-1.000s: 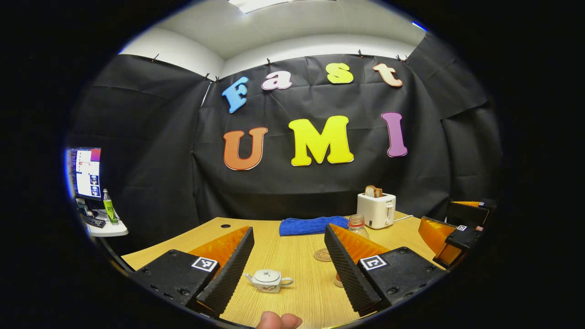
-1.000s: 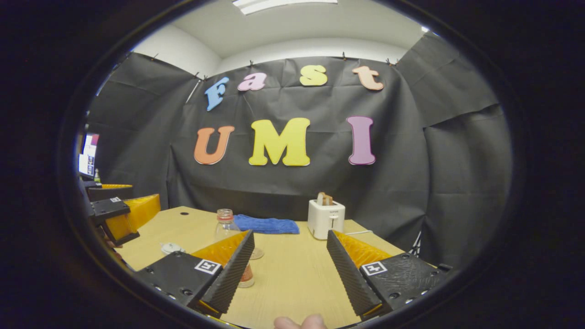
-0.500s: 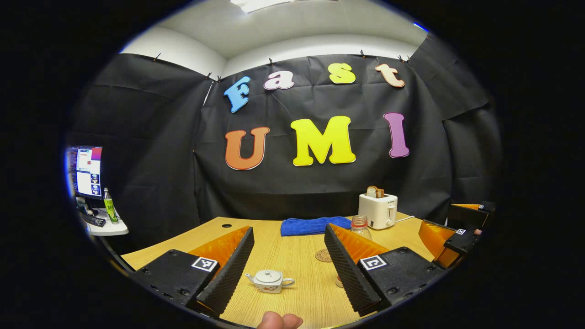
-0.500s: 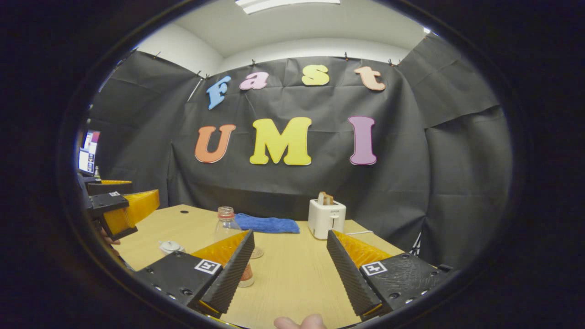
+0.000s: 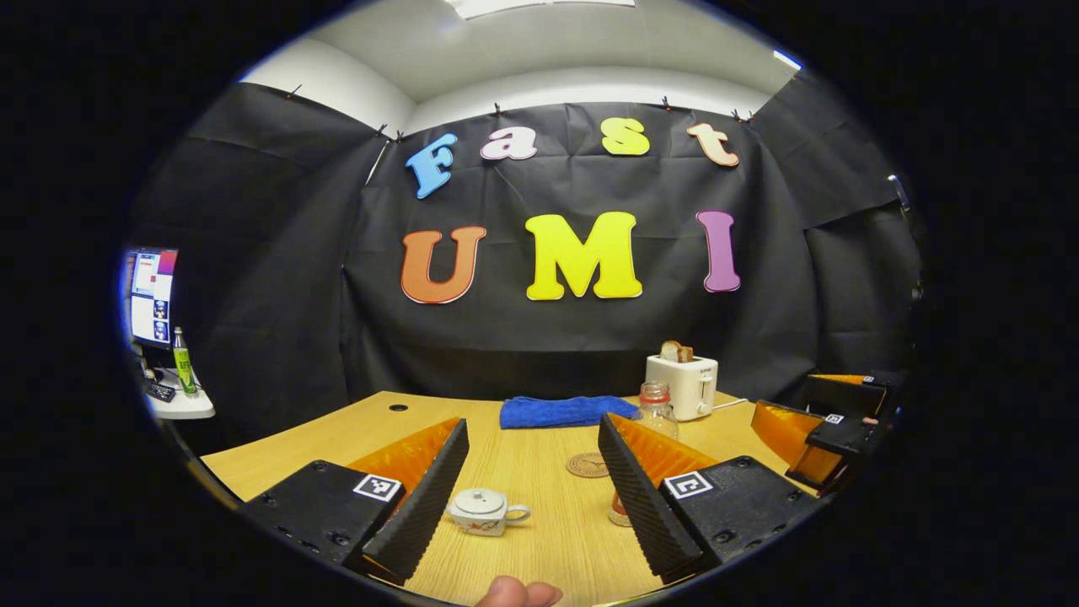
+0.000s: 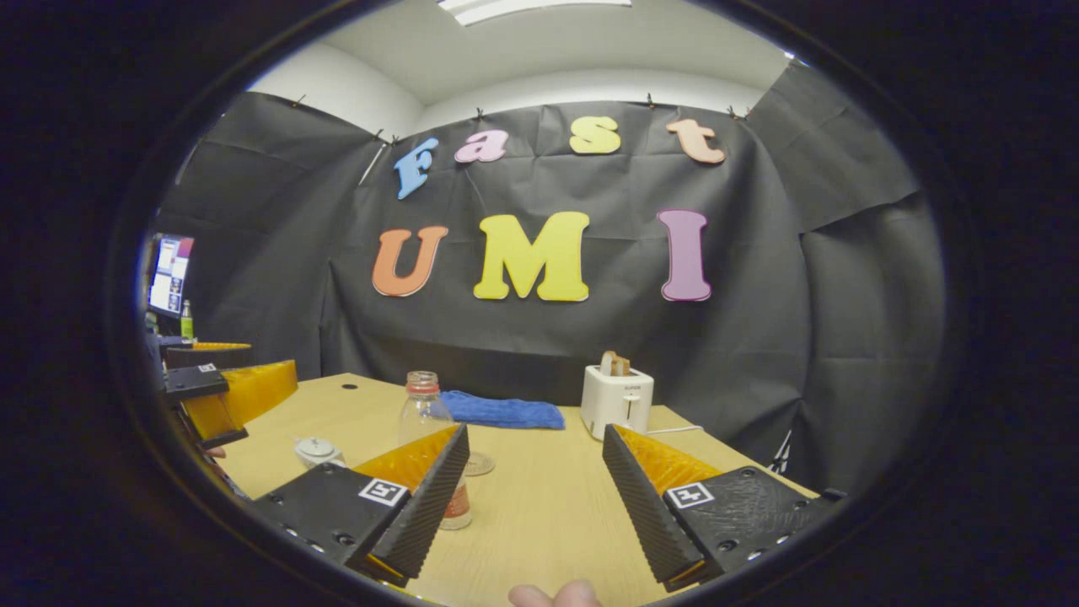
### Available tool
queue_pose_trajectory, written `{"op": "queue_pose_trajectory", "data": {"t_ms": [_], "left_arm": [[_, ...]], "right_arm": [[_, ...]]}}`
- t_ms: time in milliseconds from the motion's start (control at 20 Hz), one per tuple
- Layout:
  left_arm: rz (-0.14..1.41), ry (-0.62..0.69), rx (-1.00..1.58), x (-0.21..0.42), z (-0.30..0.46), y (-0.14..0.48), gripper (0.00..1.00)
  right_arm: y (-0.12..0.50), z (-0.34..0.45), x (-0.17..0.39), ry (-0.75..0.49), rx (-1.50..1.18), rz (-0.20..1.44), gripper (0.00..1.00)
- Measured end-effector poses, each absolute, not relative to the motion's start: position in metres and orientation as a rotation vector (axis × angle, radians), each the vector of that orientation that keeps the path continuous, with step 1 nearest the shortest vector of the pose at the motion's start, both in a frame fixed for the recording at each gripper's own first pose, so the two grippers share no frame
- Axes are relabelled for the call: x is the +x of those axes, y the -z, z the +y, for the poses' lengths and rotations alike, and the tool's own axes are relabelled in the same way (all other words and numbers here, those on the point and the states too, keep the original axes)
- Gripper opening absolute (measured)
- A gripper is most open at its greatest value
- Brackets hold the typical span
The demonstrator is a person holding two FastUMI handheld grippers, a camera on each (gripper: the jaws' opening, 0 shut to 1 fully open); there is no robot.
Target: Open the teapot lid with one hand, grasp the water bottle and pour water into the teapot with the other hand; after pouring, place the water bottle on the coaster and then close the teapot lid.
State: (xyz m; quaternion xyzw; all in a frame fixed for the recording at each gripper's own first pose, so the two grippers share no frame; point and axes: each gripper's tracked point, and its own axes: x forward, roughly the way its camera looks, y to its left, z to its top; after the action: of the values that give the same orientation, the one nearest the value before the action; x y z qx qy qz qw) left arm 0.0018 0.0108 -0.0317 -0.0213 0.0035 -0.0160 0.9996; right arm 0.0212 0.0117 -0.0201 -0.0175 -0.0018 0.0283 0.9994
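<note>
Left gripper view: the left gripper (image 5: 531, 497) hangs with fingers wide apart, a small white ceramic teapot (image 5: 482, 512) on the table between them, lid on. It looks light, glossy and breakable; the lid knob, hard to make out, seems the hold. Beyond lie a coaster (image 5: 587, 464), blue cloth (image 5: 563, 411) and toaster (image 5: 681, 385). The right gripper (image 6: 535, 493), also spread, has the clear water bottle (image 6: 424, 409) behind its left finger.

Left gripper (image 5: 533, 489): raised clear of the surface, level, pointing forward, jaws spread wide, nothing between them. Fingertip of the holding hand (image 5: 516, 593) visible at the lower edge. Right gripper (image 6: 535, 493): same attitude, jaws wide apart, gripping nothing; fingertips (image 6: 555, 595) at the bottom edge.
</note>
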Motion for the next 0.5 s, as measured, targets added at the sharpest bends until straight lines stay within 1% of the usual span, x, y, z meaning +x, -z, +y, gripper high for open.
{"op": "queue_pose_trajectory", "data": {"t_ms": [200, 250, 300, 350, 400, 450, 500], "left_arm": [[0.095, 0.033, -0.073, 0.007, 0.019, 0.068, 0.97], [0.117, 0.032, -0.081, 0.008, 0.021, 0.075, 0.97], [0.138, 0.03, -0.085, 0.01, 0.023, 0.082, 0.97], [0.16, 0.029, -0.086, 0.013, 0.024, 0.09, 0.97], [0.178, 0.027, -0.084, 0.017, 0.026, 0.095, 0.97], [0.197, 0.024, -0.082, 0.019, 0.029, 0.1, 0.97], [0.215, 0.025, -0.079, 0.021, 0.03, 0.104, 0.98]], "right_arm": [[0.033, 0.012, 0.034, -0.068, -0.027, 0.023, 0.99], [0.035, 0.011, 0.038, -0.068, -0.029, 0.029, 0.95], [0.039, 0.01, 0.041, -0.067, -0.032, 0.037, 0.99], [0.042, 0.01, 0.044, -0.067, -0.034, 0.045, 0.96], [0.047, 0.009, 0.047, -0.067, -0.033, 0.055, 0.99], [0.05, 0.008, 0.05, -0.065, -0.034, 0.064, 0.96], [0.052, 0.005, 0.053, -0.061, -0.034, 0.072, 0.96]]}}
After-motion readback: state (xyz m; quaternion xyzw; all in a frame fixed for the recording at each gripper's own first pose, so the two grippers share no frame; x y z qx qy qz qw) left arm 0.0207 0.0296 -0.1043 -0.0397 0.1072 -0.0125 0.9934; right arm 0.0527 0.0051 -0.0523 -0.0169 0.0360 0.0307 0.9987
